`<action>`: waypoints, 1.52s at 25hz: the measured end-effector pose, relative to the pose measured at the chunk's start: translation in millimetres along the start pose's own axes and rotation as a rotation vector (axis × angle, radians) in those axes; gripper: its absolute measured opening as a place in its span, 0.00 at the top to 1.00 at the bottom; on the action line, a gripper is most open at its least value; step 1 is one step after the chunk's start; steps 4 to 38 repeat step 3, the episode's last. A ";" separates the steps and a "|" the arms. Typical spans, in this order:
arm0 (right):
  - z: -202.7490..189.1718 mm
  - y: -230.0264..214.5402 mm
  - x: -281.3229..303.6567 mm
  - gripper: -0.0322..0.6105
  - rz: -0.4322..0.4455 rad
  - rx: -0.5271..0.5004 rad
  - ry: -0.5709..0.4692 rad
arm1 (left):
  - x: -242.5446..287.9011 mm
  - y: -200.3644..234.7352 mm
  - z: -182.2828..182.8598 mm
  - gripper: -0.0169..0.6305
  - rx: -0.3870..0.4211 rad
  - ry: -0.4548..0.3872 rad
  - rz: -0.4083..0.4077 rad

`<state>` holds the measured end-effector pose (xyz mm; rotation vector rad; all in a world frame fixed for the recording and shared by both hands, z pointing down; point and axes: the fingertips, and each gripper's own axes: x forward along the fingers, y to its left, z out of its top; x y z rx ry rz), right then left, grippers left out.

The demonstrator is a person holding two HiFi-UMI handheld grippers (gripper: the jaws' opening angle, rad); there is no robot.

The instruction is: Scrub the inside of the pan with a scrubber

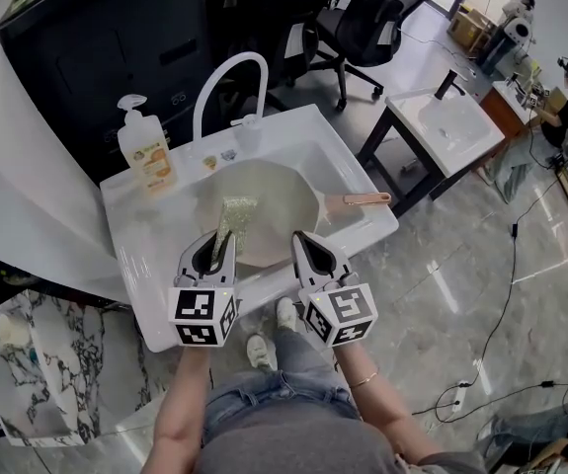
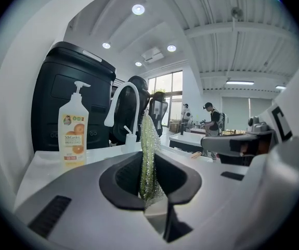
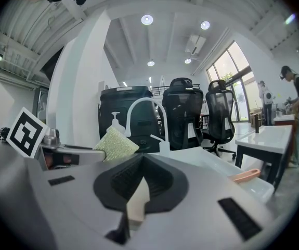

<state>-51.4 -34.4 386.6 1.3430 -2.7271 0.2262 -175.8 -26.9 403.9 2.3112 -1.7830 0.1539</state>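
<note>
Pan (image 1: 269, 197) sits in the white sink (image 1: 137, 227), roughly centre of the basin, with its pink handle (image 1: 361, 201) pointing right over the sink edge. The inside looks pale and speckled; I cannot tell whether it is wet or soapy.

Left gripper (image 1: 225, 239) is clamped on the scrubber (image 1: 234, 213), a green glittery pad pinched by its near edge, with most of it sticking out past the jaws toward the far side. In the head view the pad hangs over the near part of the pan; contact with the pan floor cannot be told.

Right gripper (image 1: 302, 238) has its jaws together with nothing between them, just beside the left one, at the near rim.

Soap bottle (image 1: 144, 150) stands at the far left of the sink top, and the faucet (image 1: 226, 73) arches over the far edge.

Step, as judged: scrubber in hand and lined up, scrubbing about to begin or just begun. The next move calls for pressing the pad flat on the pan floor and rubbing across it. The right gripper would likely need to steady the handle so the pan does not slide.
</note>
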 end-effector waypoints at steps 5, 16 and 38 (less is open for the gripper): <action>-2.8 0.4 -1.2 0.94 0.002 -0.001 0.002 | -1.3 3.2 -3.5 0.88 -0.013 0.004 0.006; -2.8 0.4 -1.2 0.94 0.002 -0.001 0.002 | -1.3 3.2 -3.5 0.88 -0.013 0.004 0.006; -2.8 0.4 -1.2 0.94 0.002 -0.001 0.002 | -1.3 3.2 -3.5 0.88 -0.013 0.004 0.006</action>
